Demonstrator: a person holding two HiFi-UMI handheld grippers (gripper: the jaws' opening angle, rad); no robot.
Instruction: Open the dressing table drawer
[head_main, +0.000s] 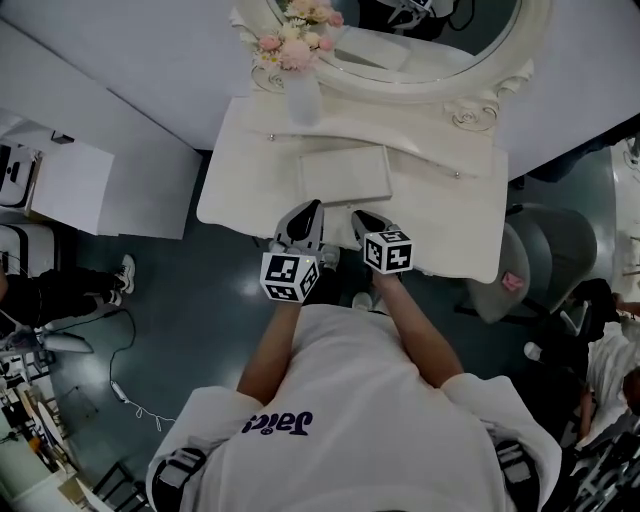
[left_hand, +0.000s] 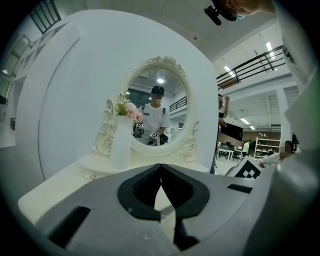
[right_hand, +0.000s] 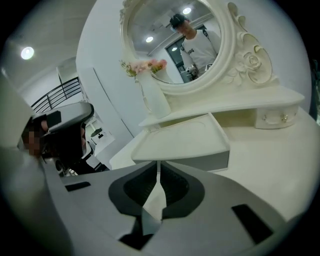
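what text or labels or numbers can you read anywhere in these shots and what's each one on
Shirt print: one dark word on the white shirt, upside down in the head view; too unclear to quote.
Left cube, right cube: black-and-white square markers, no words.
Dressing table: no print seen.

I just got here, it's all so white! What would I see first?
The oval mirror in its curly white frame, at the back of the dressing table. A vase of pink flowers stands at its left, and the left hand-held gripper and right hand-held gripper hover, shut, by the front edge.
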